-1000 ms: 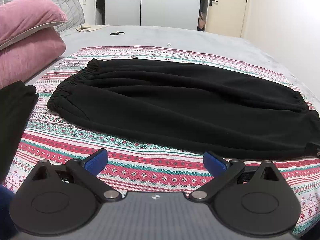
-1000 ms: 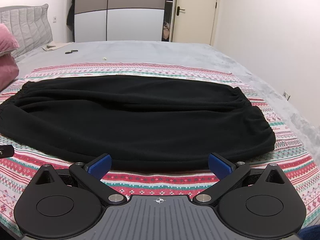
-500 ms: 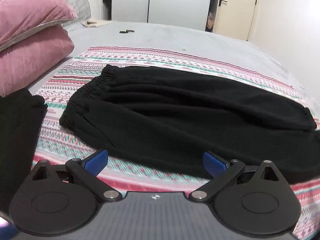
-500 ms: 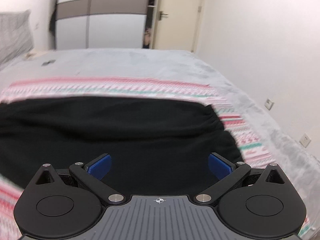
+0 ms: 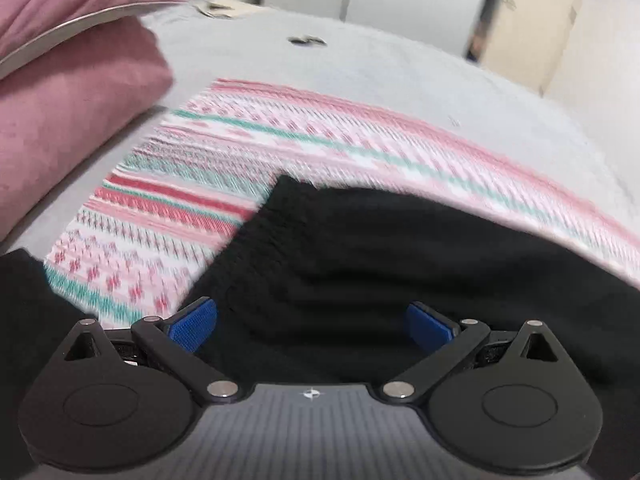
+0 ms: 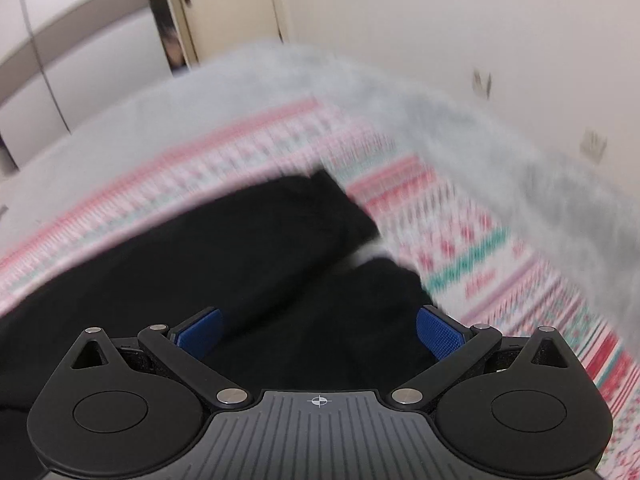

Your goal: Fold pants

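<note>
The left tool [image 5: 312,326] is spread wide, its blue pads [image 5: 192,326] holding nothing, low over the waistband end of the black pants [image 5: 400,264]. The right tool [image 6: 318,332] is equally wide and empty above the cuff end [image 6: 280,260], where the two leg ends part slightly. The pants lie flat, dark and softly creased, on a pink-and-teal patterned blanket [image 5: 192,184]. Beyond the pants stretches the grey bed [image 5: 360,76], with pink pillows [image 5: 68,92] to their left.
</note>
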The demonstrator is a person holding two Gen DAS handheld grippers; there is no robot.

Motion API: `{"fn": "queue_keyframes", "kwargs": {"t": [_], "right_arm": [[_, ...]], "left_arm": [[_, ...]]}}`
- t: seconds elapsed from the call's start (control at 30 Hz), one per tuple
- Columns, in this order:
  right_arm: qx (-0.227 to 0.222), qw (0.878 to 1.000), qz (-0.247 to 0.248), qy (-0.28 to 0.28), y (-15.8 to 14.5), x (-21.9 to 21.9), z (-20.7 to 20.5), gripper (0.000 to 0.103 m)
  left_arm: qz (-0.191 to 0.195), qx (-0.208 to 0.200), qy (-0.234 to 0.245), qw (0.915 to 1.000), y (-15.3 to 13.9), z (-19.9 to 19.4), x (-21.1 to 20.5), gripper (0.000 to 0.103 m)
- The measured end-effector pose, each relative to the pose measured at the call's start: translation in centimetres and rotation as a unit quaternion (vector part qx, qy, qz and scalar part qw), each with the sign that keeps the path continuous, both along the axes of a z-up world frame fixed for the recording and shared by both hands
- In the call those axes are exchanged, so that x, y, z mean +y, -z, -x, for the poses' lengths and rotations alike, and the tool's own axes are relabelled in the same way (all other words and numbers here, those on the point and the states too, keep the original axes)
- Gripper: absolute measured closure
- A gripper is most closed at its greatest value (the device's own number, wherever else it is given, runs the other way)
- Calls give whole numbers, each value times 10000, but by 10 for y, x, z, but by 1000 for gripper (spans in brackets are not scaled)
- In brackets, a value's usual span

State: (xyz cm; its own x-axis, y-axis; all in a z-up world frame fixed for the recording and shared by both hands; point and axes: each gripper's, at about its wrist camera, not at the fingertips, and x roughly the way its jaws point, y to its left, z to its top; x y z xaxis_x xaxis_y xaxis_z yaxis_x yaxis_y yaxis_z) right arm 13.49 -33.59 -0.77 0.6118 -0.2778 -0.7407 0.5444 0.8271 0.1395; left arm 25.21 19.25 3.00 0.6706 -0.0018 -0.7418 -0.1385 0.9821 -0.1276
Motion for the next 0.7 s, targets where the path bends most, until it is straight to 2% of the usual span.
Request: {"fn": "queue_keyframes", "kwargs": {"t": [0.03,0.07,0.17,0.3,0.4,0.53,0.67,0.7], "right_arm": [[179,9998,-38,44,5,-6,-7,0],[167,9998,50,32,5,-11,-11,0],[90,9983,571,84,3,-21,-23,0],[221,9973,698,52,15,-40,-48,0],[283,9968,746,19,18,-54,-70,0],[-17,9984,569,33,16,-71,-95,0],[-6,9988,485,-29,26,-78,-115,2],[-38,9990,436,-34,29,-80,-118,5]], "left_arm": [[136,-11,-72,9999,6,-8,8,0],[252,-3,-183,9995,14,-17,16,0],[526,5,-474,9975,34,-40,33,0],[787,15,-369,9962,46,-74,33,0],[596,49,-293,9978,53,-97,32,0],[324,284,-196,9989,71,-116,23,0],[-93,165,-18,9998,76,-120,12,0],[-102,125,19,9999,76,-120,11,2]]}}
